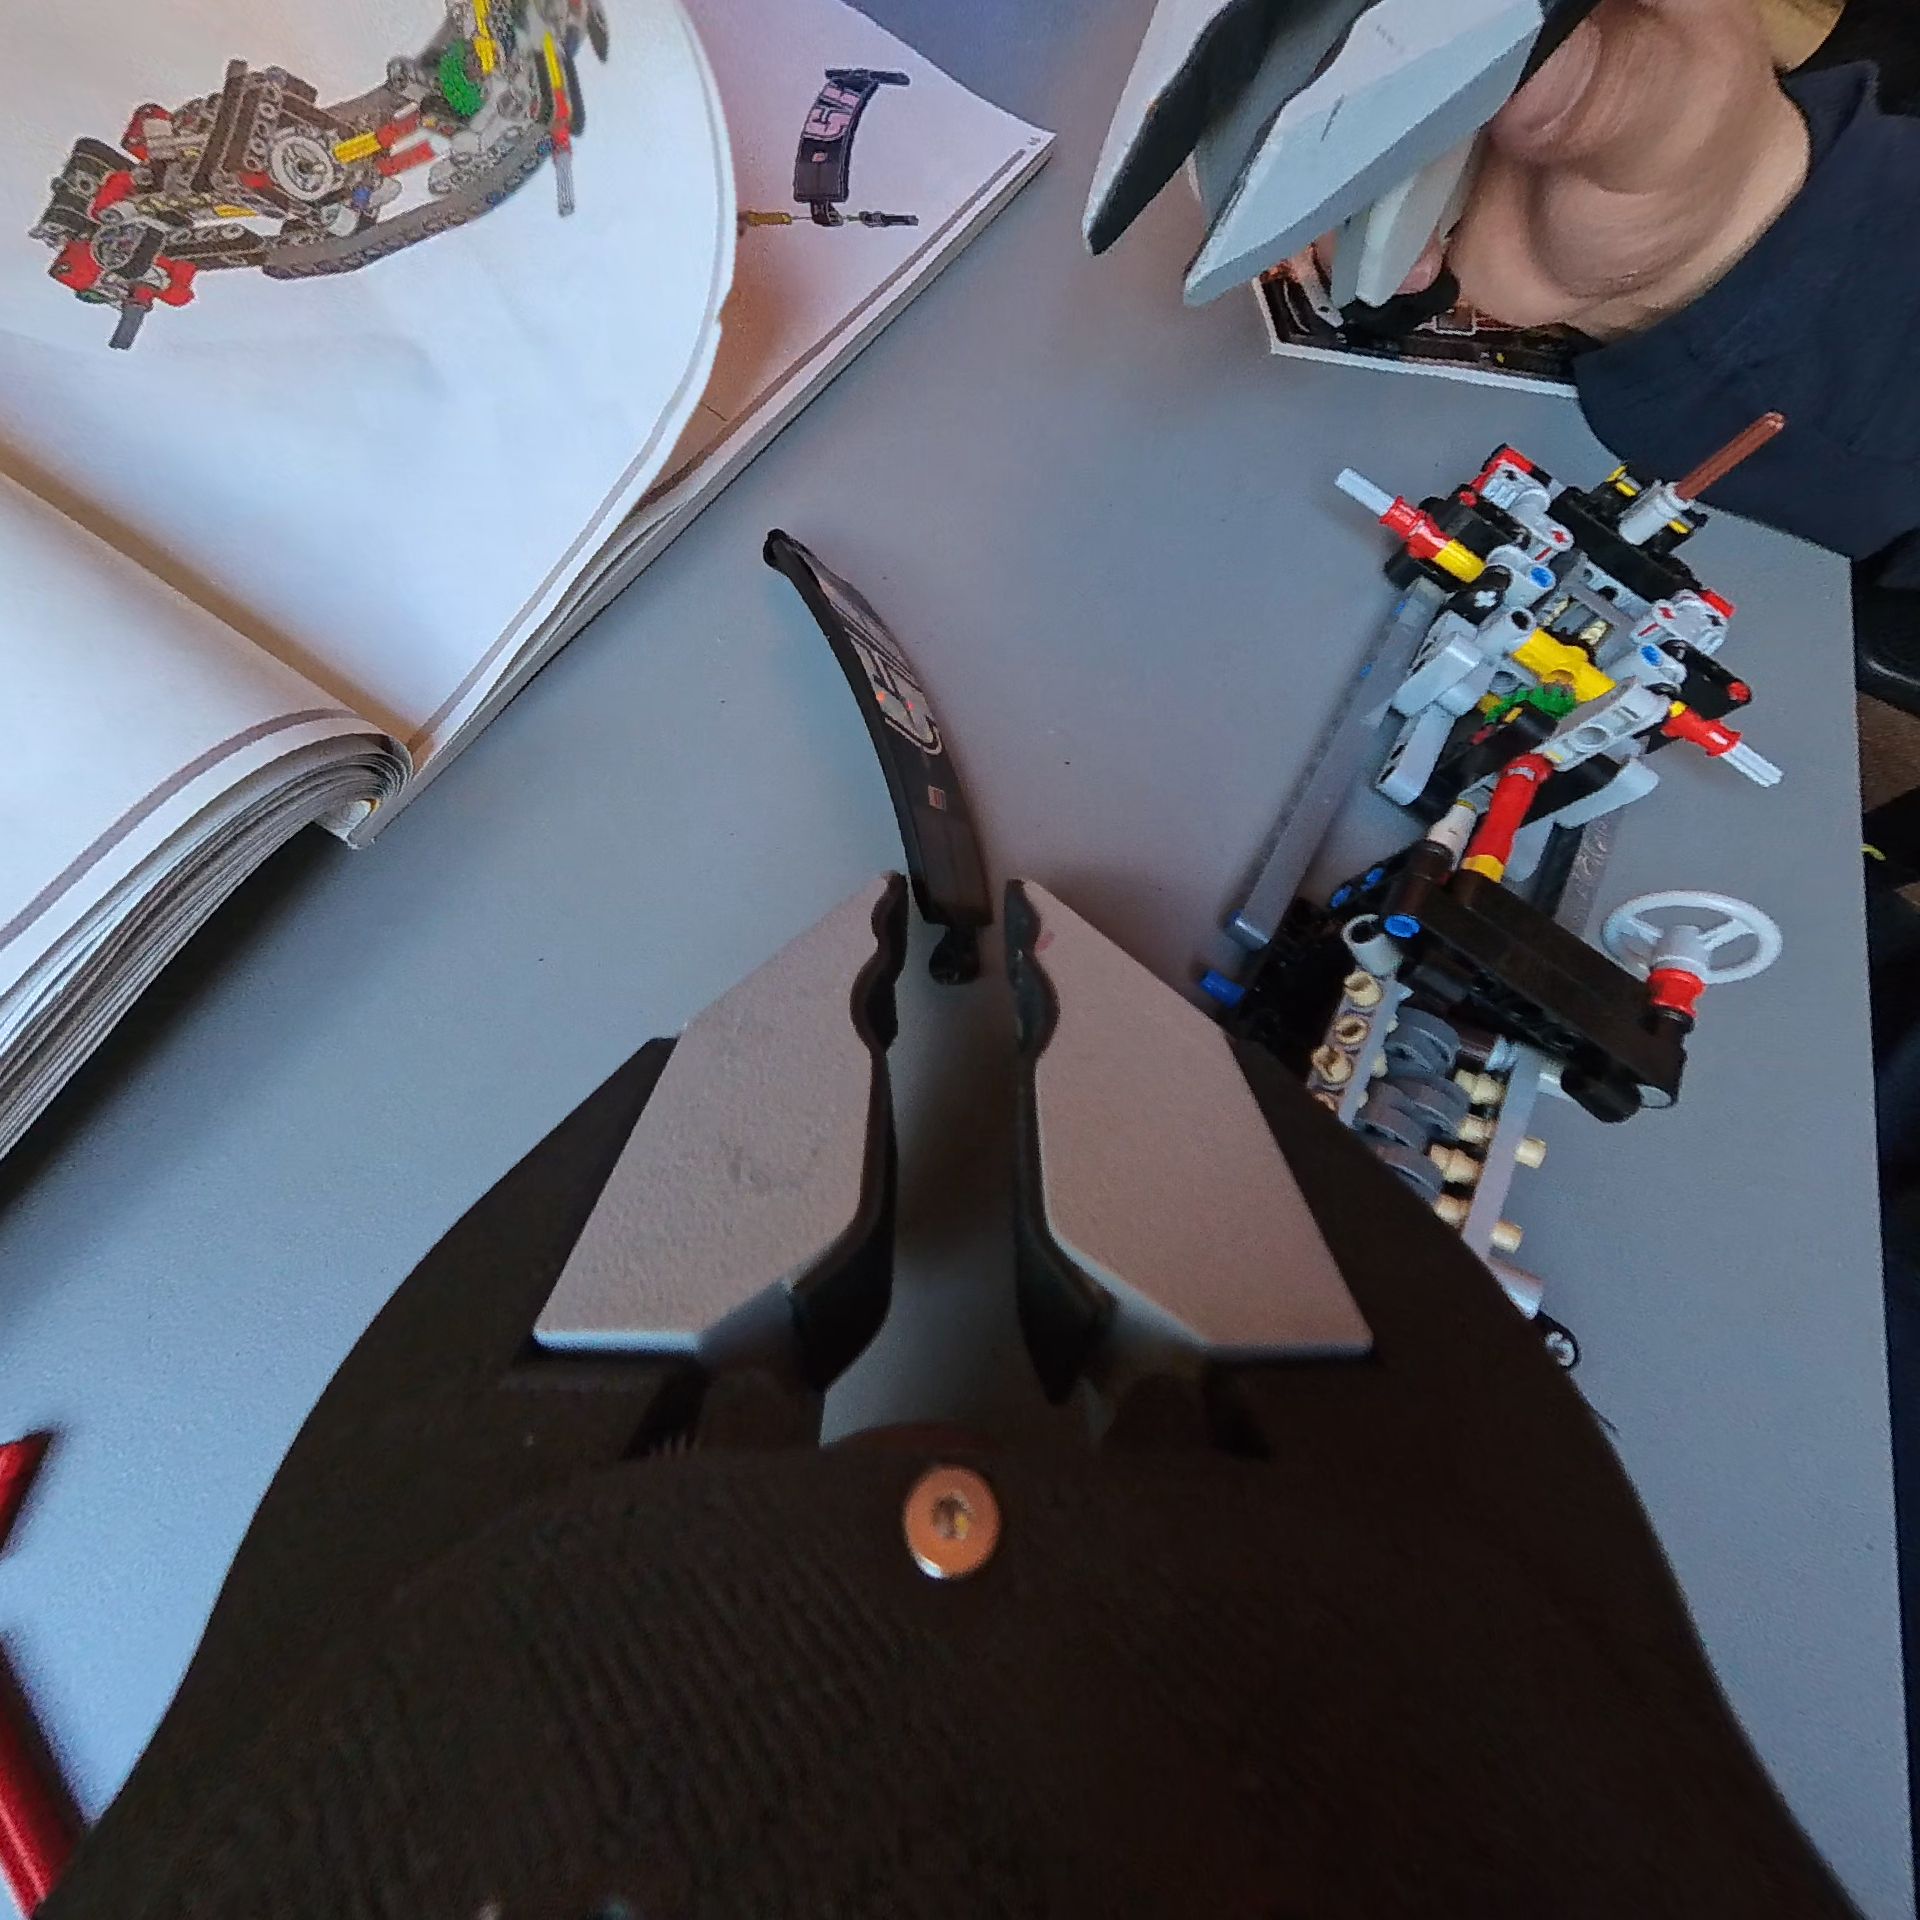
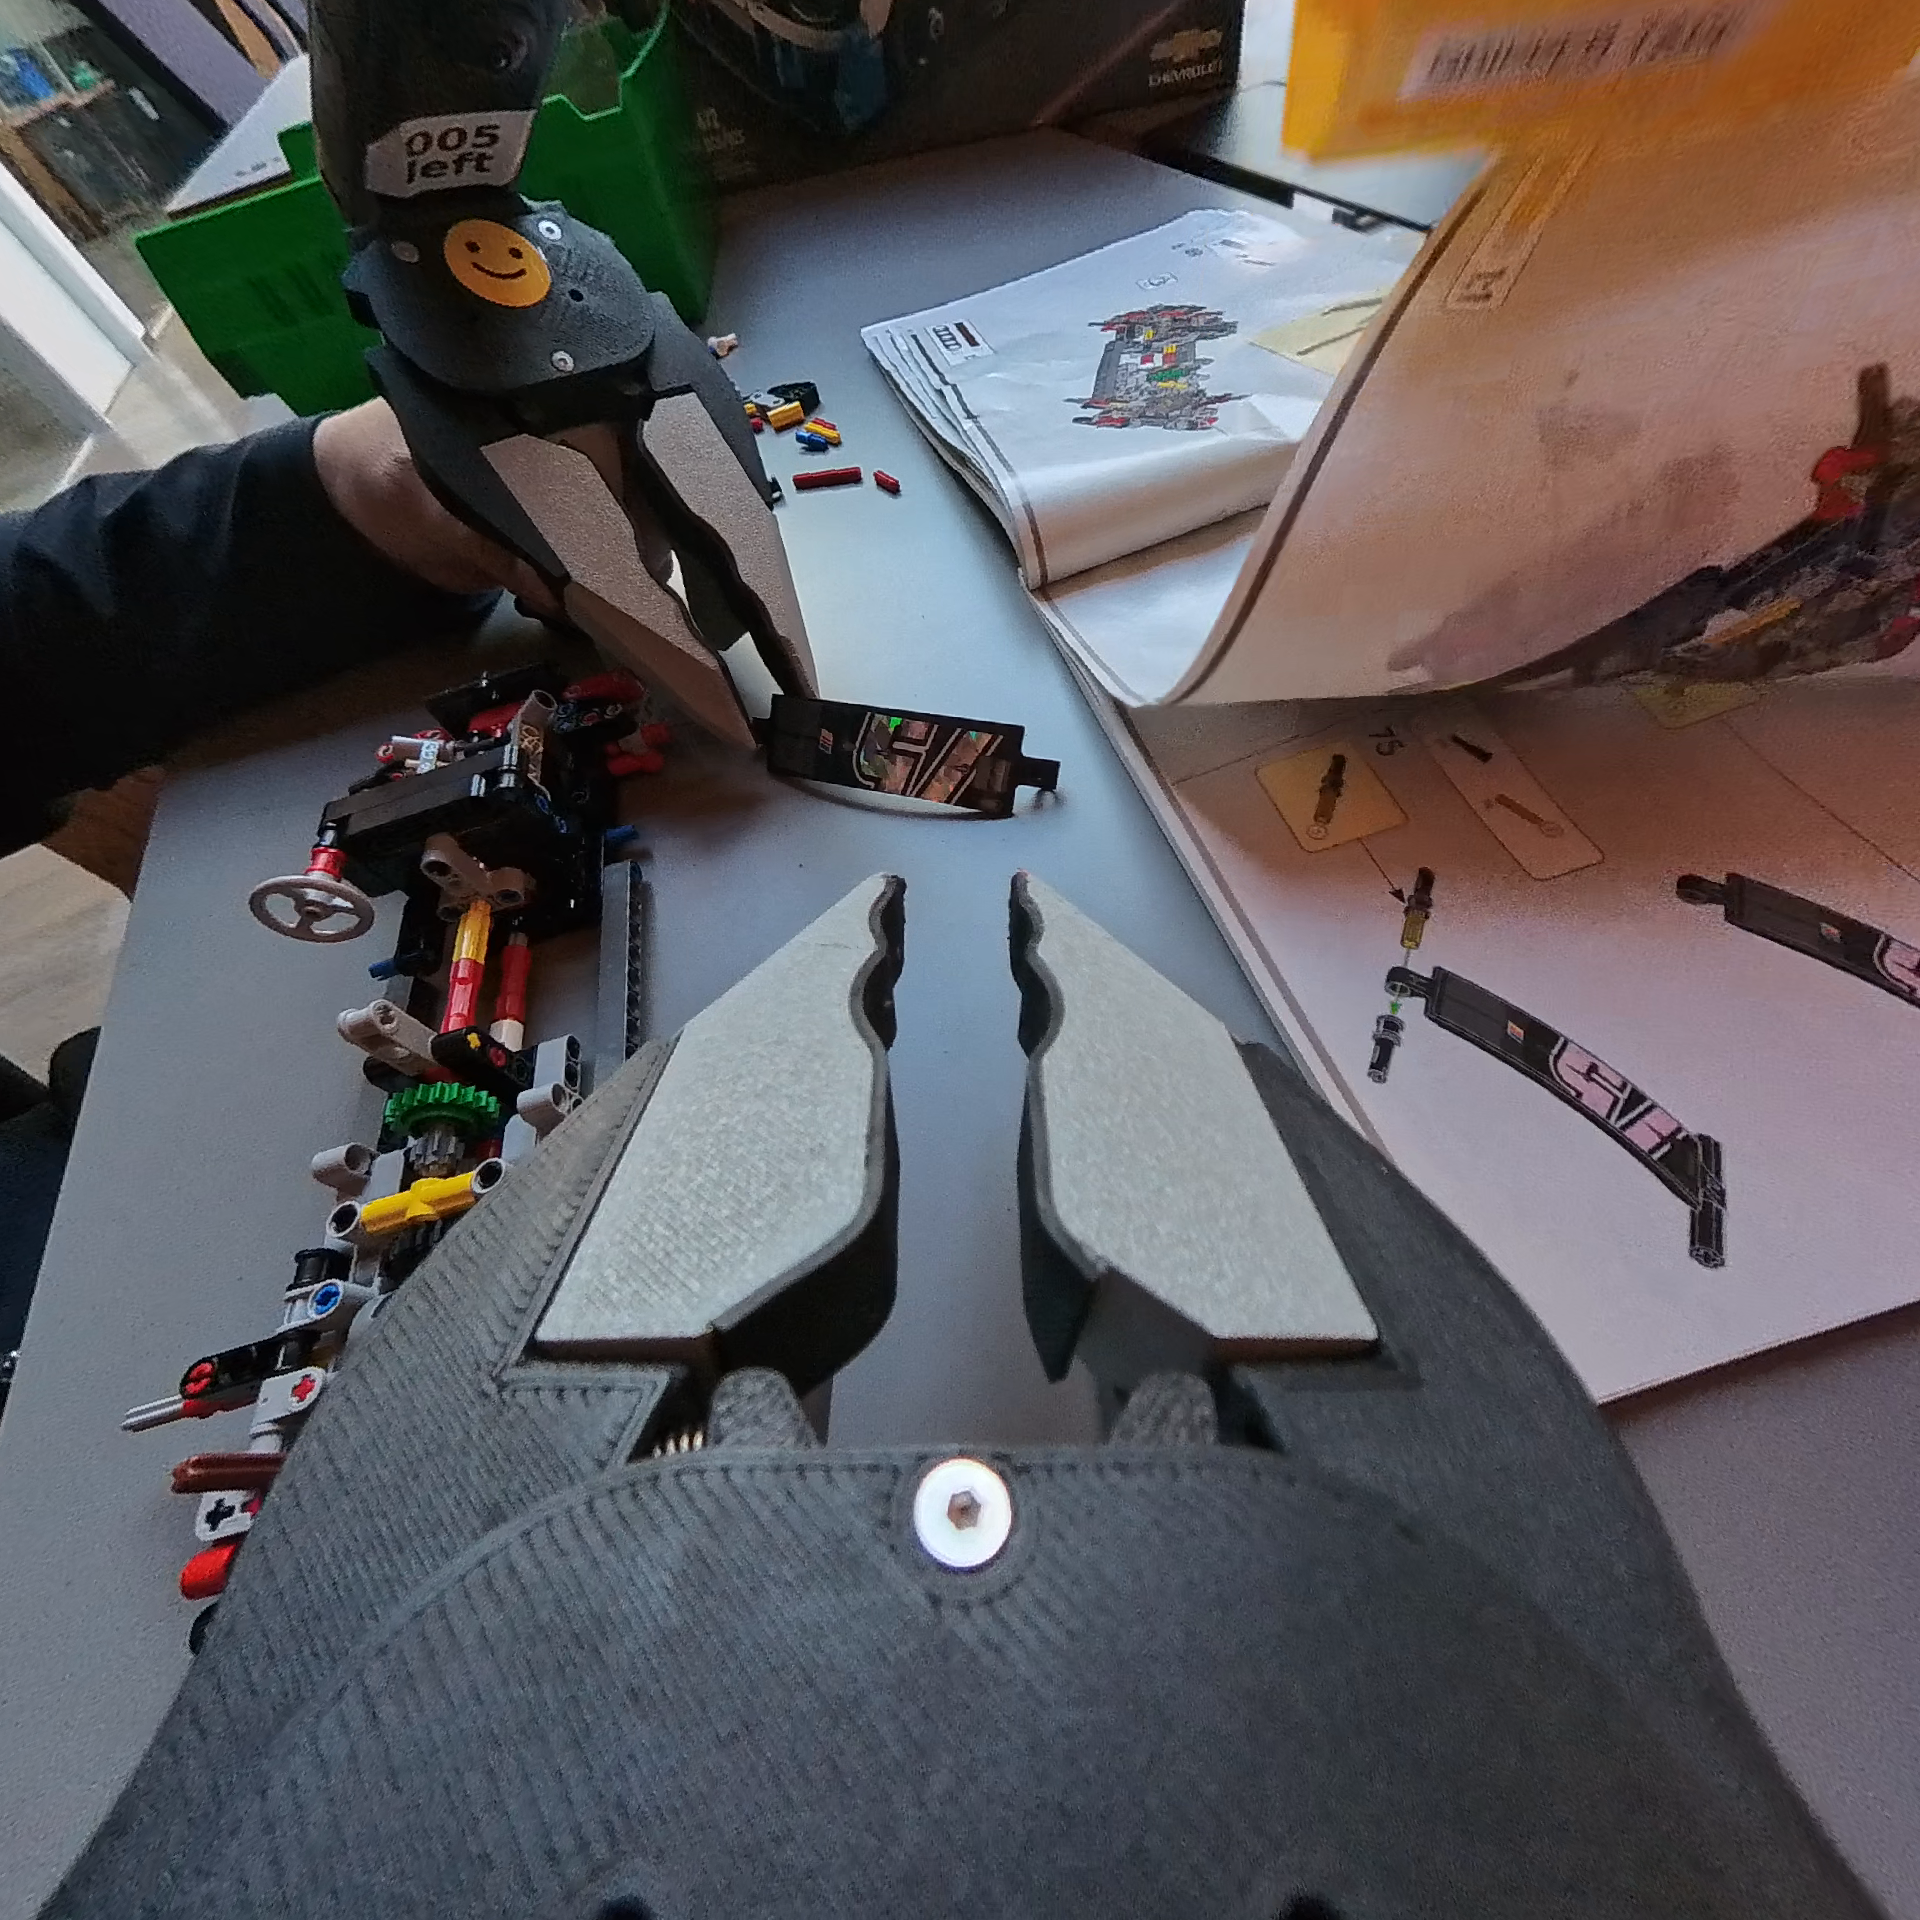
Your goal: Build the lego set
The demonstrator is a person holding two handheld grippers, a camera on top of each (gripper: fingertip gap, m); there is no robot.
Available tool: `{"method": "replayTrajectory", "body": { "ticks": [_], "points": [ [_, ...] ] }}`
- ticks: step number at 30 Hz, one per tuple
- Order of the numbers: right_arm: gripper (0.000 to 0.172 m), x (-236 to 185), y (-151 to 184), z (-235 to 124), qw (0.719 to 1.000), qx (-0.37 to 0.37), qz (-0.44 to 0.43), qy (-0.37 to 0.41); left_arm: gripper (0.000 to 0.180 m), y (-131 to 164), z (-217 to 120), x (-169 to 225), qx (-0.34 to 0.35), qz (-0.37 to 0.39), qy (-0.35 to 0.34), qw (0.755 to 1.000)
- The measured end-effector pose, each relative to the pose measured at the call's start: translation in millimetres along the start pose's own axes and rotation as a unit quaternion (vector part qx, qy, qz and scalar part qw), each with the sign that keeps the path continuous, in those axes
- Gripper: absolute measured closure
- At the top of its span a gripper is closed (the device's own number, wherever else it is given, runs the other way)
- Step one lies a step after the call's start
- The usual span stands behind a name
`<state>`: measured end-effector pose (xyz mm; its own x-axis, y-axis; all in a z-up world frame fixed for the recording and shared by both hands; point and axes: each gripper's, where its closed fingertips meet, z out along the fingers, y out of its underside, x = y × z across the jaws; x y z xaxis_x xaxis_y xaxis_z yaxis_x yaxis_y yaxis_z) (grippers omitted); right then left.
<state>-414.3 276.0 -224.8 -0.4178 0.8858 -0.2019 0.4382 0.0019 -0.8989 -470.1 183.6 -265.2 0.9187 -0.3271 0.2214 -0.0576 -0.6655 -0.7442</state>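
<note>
Curved black panel lying on the grey worktop, near end and small black pin between the tips of the left gripper. Left fingers parted, a slit of worktop showing between the right pad and the panel; contact on the other pad not clear, so no firm grip readable. From the right wrist view, same panel seen side-on as a low arch with a shiny sticker, tips of the left gripper at its left end, held by a hand in a dark sleeve.

Right gripper hovering above bare worktop, fingers apart with nothing between them, panel ahead and apart.

Brick-built chassis with white steering wheel just right of the left fingers; in the right wrist view the same chassis left of the right fingers.

Open instruction book ahead-left of the left fingers; right wrist view alone showing a lifted page, printed panel drawings, loose small bricks, a green bin and a dark box beyond.

Left wrist view alone showing the right gripper from below, far ahead-right, and a red part at the left edge.
</note>
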Motion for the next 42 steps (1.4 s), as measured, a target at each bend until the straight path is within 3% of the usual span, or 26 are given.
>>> {"method": "replayTrajectory", "body": {
  "ticks": [18,26,34,36,39,42],
  "points": [
    [0.146,27.1,8.0,-5.6,0.997,-0.015,0.067,0.045,0.163,0.6,0.7,-0.1,-0.002,-0.001,0.0,1.0],
    [0.142,67.7,18.1,-24.2,0.981,-0.034,0.061,0.181,0.162,0.5,0.9,0.1,-0.002,0.0,0.001,1.0],
    [0.13,76.1,37.4,-18.6,0.973,-0.087,0.121,0.174,0.141,-12.4,-10.0,1.8,0.052,-0.023,0.023,0.998],
    [0.134,78.4,37.3,-17.8,0.972,-0.088,0.124,0.179,0.138,-15.1,-12.1,-0.7,0.062,-0.035,0.025,0.997],
    [0.137,79.7,36.1,-16.1,0.973,-0.086,0.129,0.173,0.138,-21.7,-15.7,-8.3,0.082,-0.044,0.006,0.996],
    [0.139,80.9,34.5,-13.7,0.974,-0.085,0.137,0.16,0.136,-26.6,-21.3,-31.3,0.071,-0.045,-0.079,0.993]
  ]
}}
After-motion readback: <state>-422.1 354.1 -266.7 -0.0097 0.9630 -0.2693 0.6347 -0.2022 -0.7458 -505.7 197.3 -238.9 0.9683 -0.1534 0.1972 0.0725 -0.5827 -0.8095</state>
